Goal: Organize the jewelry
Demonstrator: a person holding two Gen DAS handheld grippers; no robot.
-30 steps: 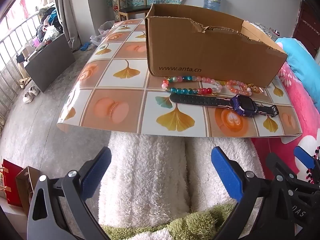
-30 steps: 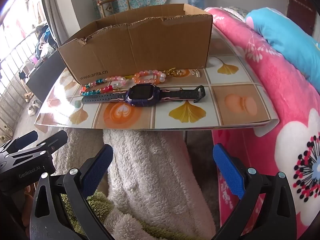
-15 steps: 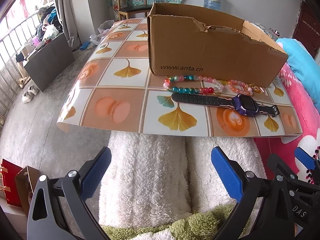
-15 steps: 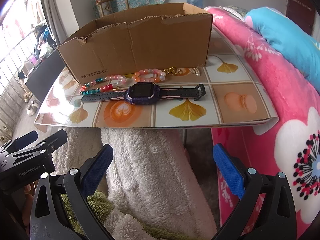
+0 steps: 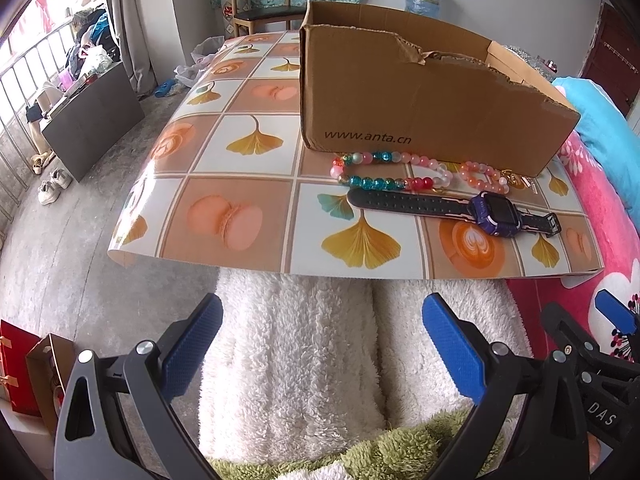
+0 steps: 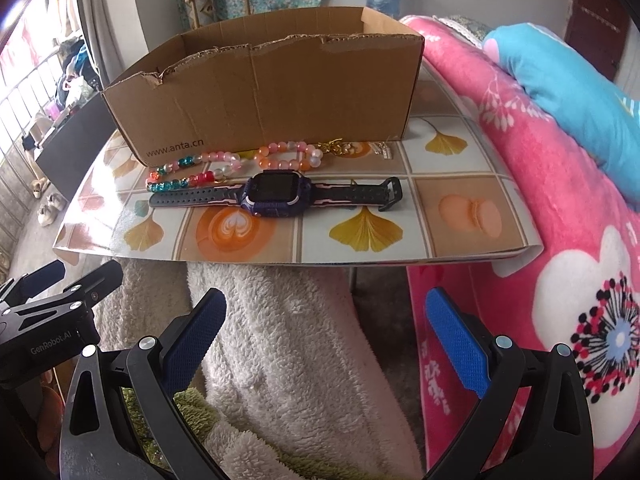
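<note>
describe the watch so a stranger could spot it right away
Find the cardboard box on the patterned table. Beaded bracelets lie along its front wall; the watch lies flat just nearer the table edge. It is the only dark strap there, with a purple square face.

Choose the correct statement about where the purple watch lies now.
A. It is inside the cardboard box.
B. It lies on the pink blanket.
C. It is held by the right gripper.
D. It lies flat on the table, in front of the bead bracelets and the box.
D: the purple watch lies flat on the table, nearer the cameras than the bead bracelets and the cardboard box; both grippers are open and empty.
</note>
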